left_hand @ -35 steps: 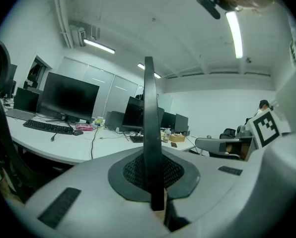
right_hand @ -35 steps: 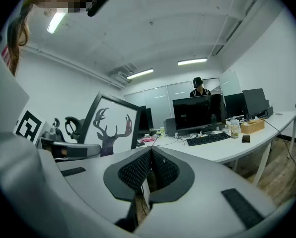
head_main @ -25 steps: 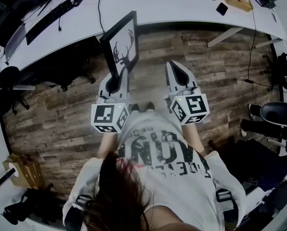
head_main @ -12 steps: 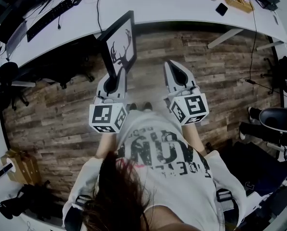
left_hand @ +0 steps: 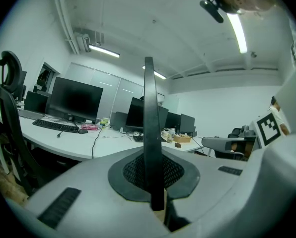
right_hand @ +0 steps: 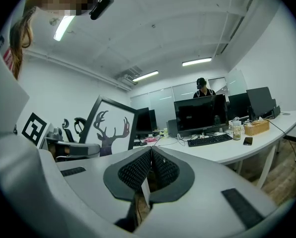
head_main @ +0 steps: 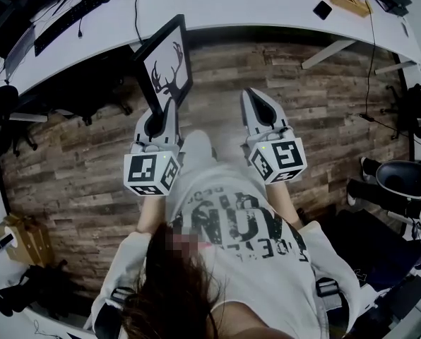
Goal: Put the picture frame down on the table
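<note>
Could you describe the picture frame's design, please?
Picture frame: dark deer silhouette on white; clearest in right gripper view.

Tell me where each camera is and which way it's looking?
Head view: sits on the person's head, looks steeply down at the floor; shows hair, shirt, the left gripper holding the picture frame, and the right gripper.
Left gripper view: rides the left gripper, faces the table; its fingers clamp the frame edge-on.
Right gripper view: rides the right gripper, faces the same table; its fingers are together, empty.
Shared: head and right gripper views both show the frame's antler picture.
</note>
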A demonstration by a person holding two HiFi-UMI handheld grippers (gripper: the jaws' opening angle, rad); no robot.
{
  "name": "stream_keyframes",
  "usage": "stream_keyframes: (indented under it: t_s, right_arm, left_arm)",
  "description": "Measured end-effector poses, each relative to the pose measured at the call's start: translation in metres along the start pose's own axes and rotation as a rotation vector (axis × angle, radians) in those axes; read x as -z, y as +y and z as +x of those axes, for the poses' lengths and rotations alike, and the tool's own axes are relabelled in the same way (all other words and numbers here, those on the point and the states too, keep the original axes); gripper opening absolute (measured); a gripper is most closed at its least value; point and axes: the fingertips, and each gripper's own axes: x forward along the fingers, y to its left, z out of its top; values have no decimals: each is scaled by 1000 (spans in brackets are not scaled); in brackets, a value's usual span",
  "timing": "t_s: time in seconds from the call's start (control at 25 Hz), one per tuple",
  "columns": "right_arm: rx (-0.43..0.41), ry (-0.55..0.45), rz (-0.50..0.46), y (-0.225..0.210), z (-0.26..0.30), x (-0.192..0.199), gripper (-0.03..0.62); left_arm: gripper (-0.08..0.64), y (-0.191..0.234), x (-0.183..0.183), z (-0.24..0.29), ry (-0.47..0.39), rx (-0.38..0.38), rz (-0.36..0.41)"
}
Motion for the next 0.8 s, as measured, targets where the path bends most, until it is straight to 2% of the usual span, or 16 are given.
stream_keyframes:
  t_s: [0.32, 0.8]
  right_arm:
    - [15, 22, 16, -12, 24, 3, 2]
    - [47, 24, 13, -33, 135, -27, 2]
  left_arm:
    - [8, 2, -6, 32, 7, 37, 3]
    - [8, 64, -36, 121, 49, 105, -30]
